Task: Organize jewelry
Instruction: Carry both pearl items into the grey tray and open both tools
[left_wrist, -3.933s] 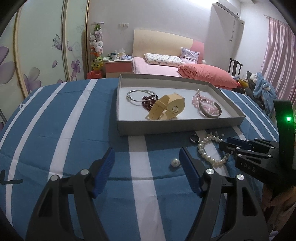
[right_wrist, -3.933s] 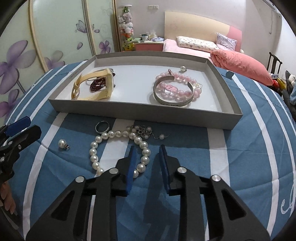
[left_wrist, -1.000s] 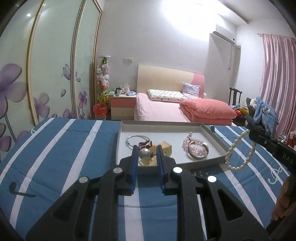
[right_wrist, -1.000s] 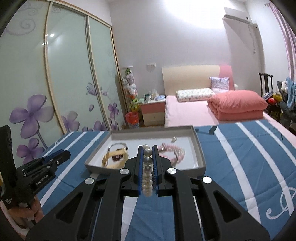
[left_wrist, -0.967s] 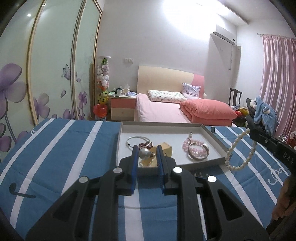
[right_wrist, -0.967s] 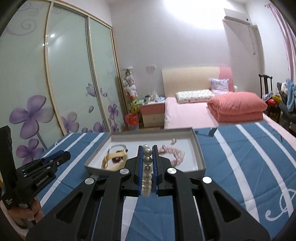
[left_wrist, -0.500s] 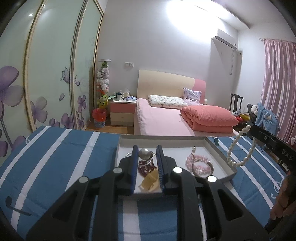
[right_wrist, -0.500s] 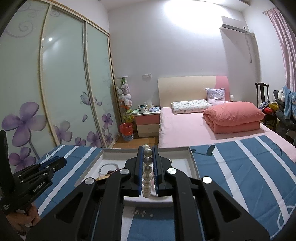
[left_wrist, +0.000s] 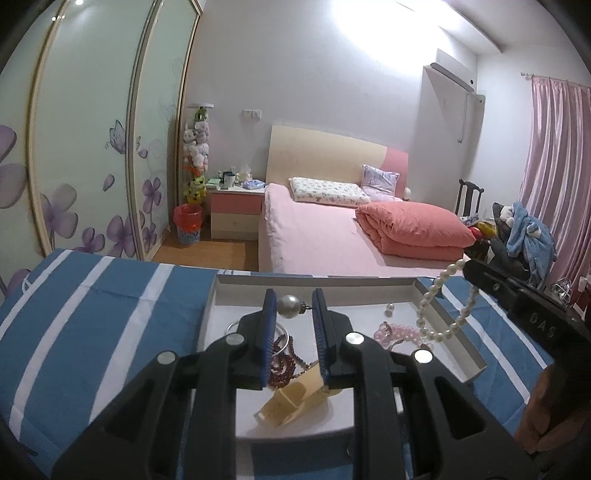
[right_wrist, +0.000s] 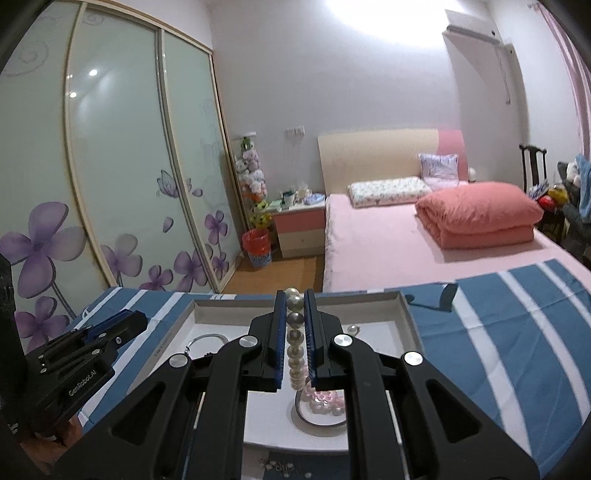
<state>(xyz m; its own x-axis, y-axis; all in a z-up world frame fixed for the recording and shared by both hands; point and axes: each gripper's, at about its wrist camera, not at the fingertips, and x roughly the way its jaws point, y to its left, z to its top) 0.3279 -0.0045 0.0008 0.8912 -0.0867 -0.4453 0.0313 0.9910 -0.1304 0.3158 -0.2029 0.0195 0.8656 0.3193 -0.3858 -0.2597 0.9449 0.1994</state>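
**Over the tray: both tongs loaded**

Above the grey tray (left_wrist: 465, 345) at the far edge of the blue-striped worktop (left_wrist: 92, 317), the left tongs (left_wrist: 293, 308) are nearly closed, pinching a single pearl pendant (left_wrist: 288, 305) between blue pads. Below them in the tray lie a cream watch (left_wrist: 291, 398), a dark red bead bracelet (left_wrist: 282, 363) and a silver bangle (left_wrist: 242, 326) toward its left side.

Right tongs (right_wrist: 295, 332) are clamped on a pearl bracelet (right_wrist: 295, 350), held clear of the tray; in the left view its loop (left_wrist: 443, 314) dangles over the tray's right side. Beneath it rest a pink bead bracelet (right_wrist: 325, 400), a metal cuff (right_wrist: 306, 417) and a loose pearl (right_wrist: 353, 328) near the far wall.
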